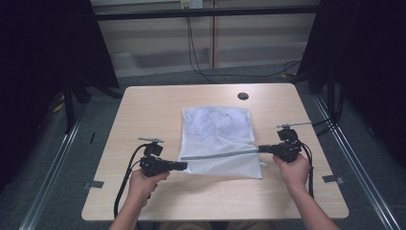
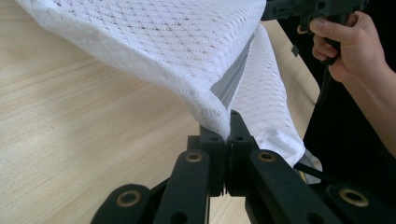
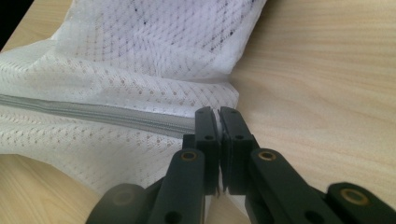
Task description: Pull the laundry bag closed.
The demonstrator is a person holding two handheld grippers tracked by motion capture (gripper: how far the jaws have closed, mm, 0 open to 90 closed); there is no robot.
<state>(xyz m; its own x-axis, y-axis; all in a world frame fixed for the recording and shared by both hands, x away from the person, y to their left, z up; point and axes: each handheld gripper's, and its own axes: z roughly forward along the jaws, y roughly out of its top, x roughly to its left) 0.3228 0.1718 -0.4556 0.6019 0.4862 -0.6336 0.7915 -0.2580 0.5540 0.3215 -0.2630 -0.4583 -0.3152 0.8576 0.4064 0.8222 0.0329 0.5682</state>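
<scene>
Mesh bag (image 1: pixel 218 139) lies flat at centre of frame on table (image 1: pixel 143 110), white netting, grey zipper (image 1: pixel 218 155) running across lower part. Contents: I cannot tell through mesh. My left gripper (image 1: pixel 183 166) at lower left, jaws clamped tight on bag's left zipper end; in left gripper view (image 2: pixel 227 123) fabric is lifted and pinched between jaws. My right gripper (image 1: pixel 261 148) at centre right, jaws closed on right zipper end; seen close in right gripper view (image 3: pixel 217 116). Zipper taut between both.

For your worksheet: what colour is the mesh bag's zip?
Grey zip, clearest in the right gripper view.
</scene>
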